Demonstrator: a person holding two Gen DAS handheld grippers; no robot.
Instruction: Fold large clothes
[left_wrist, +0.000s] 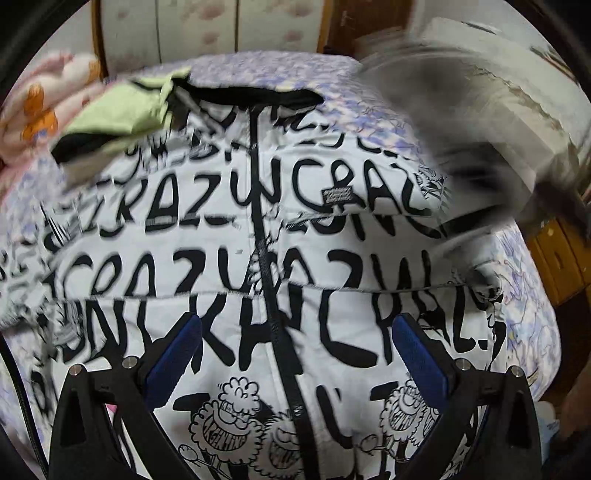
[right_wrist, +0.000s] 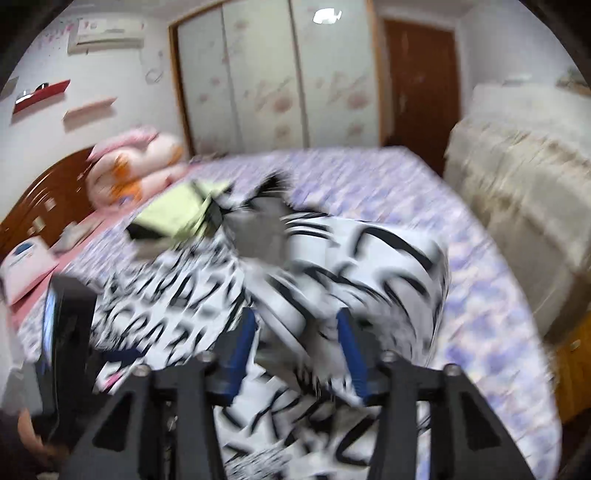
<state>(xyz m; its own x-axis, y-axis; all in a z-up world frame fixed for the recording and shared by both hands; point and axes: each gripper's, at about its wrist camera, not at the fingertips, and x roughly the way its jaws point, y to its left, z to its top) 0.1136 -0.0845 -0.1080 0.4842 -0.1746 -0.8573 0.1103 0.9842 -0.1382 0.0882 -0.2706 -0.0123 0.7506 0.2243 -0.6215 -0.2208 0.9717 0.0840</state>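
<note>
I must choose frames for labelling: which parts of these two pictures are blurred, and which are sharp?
Left wrist view: jacket print smeared, a grey streak upper right, left gripper fingers sharp. Right wrist view: jacket and bed smeared, right gripper fairly sharp.

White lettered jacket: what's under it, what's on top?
The jacket lies zipped on the purple-patterned bedsheet, which shows around its edges. A folded green-and-black garment overlaps its upper left corner. Whatever lies beneath the jacket's middle is covered.
</note>
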